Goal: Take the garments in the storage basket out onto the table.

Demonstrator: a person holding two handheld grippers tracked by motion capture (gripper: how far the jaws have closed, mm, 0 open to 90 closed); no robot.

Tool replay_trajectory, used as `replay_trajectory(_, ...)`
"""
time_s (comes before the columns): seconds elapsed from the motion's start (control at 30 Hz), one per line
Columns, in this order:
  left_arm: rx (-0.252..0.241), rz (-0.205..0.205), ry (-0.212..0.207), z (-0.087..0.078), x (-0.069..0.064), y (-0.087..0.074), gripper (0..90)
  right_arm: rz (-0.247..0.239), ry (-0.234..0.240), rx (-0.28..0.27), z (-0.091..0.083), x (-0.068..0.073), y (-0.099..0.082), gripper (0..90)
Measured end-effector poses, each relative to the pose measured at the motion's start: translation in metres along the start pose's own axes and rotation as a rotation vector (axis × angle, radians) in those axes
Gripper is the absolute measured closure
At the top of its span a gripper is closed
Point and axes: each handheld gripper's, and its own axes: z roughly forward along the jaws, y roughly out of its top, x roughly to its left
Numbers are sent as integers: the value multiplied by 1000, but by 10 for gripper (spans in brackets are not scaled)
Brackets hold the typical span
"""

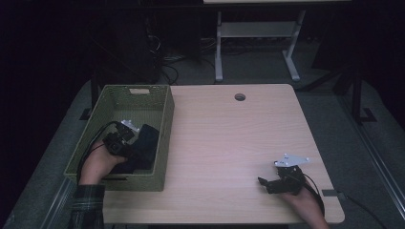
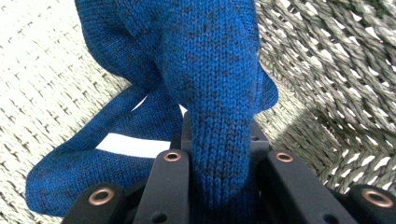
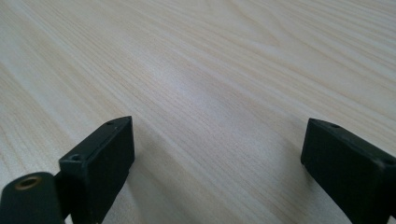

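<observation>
A blue knitted garment (image 2: 205, 60) lies inside the green woven basket (image 1: 165, 129) at the table's left; in the high view it looks dark (image 1: 145, 145). My left gripper (image 2: 219, 161) reaches into the basket (image 2: 336, 74), and its two black jaws pinch a fold of the knit between them. From above, the left gripper (image 1: 128, 140) sits at the garment's left edge, held by a hand with a plaid sleeve. My right gripper (image 1: 265, 182) rests low over the wooden table (image 1: 229, 138) near its front right. Its jaws (image 3: 217, 154) stand wide apart with bare wood between them.
The basket takes up the table's left side, with its near wall at the front edge. A round cable hole (image 1: 239, 97) sits near the table's far edge. Behind the table stand a white desk frame (image 1: 218, 47) and loose cables on a dark floor.
</observation>
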Motion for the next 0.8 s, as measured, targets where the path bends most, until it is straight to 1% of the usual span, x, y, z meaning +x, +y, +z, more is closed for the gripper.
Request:
replay_trajectory(0.03,-5,-8,-2,-1,0,0,770,4,1,2,0,0,0,93)
replay_trajectory(0.07,-7,-4,-3,-3,1,0,772,5,1,3,0,0,0,93)
replay_trajectory(0.13,-14,-10,-6,-7,1,-1,776,5,1,3,0,0,0,93)
replay_trajectory(0.2,-14,-9,-3,-12,2,0,778,5,1,3,0,0,0,93)
replay_trajectory(0.33,-30,-16,-1,-22,3,0,783,5,1,3,0,0,0,93)
replay_trajectory(0.5,-26,-9,5,-33,3,3,788,4,1,2,0,0,0,93)
replay_trajectory(0.6,-25,-13,13,-40,3,4,788,5,1,2,0,0,0,93)
replay_trajectory(0.73,-33,-14,12,-49,5,7,790,4,1,2,0,0,0,93)
replay_trajectory(0.8,-31,-5,11,-53,5,10,790,4,1,2,0,0,0,93)
